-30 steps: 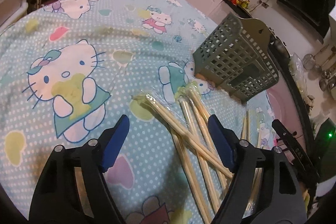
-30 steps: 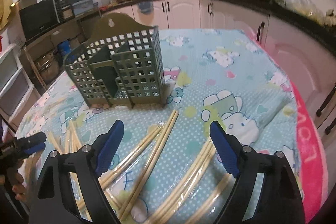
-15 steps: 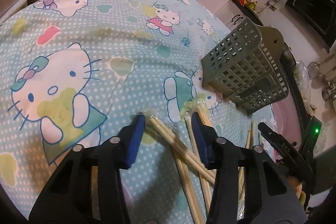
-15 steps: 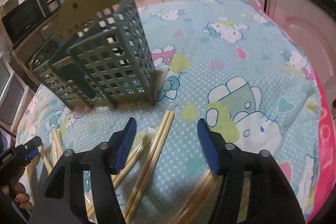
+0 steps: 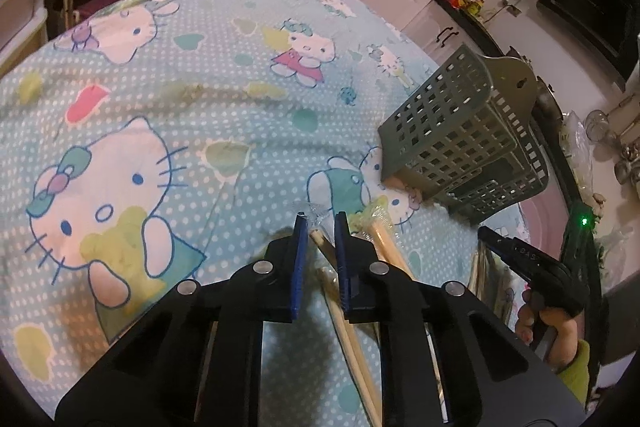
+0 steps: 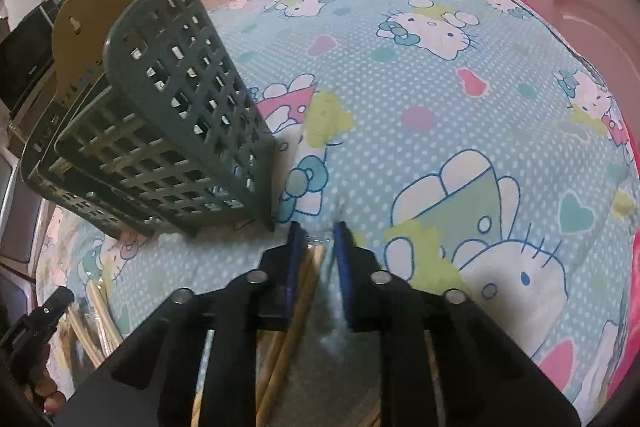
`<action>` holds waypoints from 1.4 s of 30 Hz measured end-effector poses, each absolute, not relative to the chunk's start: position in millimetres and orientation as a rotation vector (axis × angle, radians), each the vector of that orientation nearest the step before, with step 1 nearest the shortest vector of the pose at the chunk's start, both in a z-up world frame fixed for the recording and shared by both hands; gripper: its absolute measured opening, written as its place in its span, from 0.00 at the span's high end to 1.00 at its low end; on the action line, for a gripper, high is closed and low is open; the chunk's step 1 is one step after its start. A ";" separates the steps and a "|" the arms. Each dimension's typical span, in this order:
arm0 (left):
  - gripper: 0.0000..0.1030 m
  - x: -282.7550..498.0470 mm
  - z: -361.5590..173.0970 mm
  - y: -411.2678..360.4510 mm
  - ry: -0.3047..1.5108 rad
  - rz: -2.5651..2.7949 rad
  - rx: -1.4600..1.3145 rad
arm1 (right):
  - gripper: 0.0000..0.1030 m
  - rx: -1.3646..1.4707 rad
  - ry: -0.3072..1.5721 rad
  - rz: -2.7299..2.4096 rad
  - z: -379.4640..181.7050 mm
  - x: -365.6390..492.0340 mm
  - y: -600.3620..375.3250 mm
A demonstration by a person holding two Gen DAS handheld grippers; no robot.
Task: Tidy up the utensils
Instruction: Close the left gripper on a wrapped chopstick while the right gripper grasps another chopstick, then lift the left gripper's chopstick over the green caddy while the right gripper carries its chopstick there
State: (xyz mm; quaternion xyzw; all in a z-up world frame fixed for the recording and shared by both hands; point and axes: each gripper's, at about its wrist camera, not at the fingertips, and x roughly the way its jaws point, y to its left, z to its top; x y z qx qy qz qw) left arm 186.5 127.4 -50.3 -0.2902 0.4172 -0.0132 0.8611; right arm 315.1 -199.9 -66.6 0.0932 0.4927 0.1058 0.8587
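Several pairs of wooden chopsticks in clear wrappers lie on the Hello Kitty tablecloth. My left gripper is low over the cloth, its blue jaws nearly closed around the tip of one wrapped pair. My right gripper is likewise narrowed around the tip of another wrapped pair. A grey-green slotted utensil caddy stands just beyond the left gripper to the right. It stands up and left of the right gripper in the right wrist view. More chopsticks lie beside the left gripper.
The tablecloth covers a round table with a pink rim. The other hand-held gripper shows at the right in the left wrist view. More chopsticks lie at lower left in the right wrist view. Kitchen cabinets and shelves surround the table.
Both grippers have dropped toward the cloth and moved forward over the chopstick tips. Their jaws have narrowed from wide open to nearly closed around a wrapped pair each.
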 end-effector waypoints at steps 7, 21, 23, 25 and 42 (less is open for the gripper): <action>0.95 185.7 -34.8 122.2 0.841 -0.050 -0.578 | 0.89 0.289 1.018 0.282 -58.5 317.8 -221.5; 0.97 181.9 28.2 100.0 0.723 -0.094 -0.464 | 0.89 0.278 0.840 0.412 12.1 262.2 -235.8; 0.98 180.6 40.0 96.7 0.701 -0.100 -0.446 | 0.90 0.270 0.816 0.427 21.8 254.1 -235.0; 0.98 179.6 49.0 94.1 0.684 -0.107 -0.432 | 0.90 0.264 0.799 0.439 29.2 250.8 -234.1; 0.99 171.2 117.2 67.2 0.574 -0.192 -0.336 | 0.90 0.179 0.578 0.507 108.3 195.2 -222.5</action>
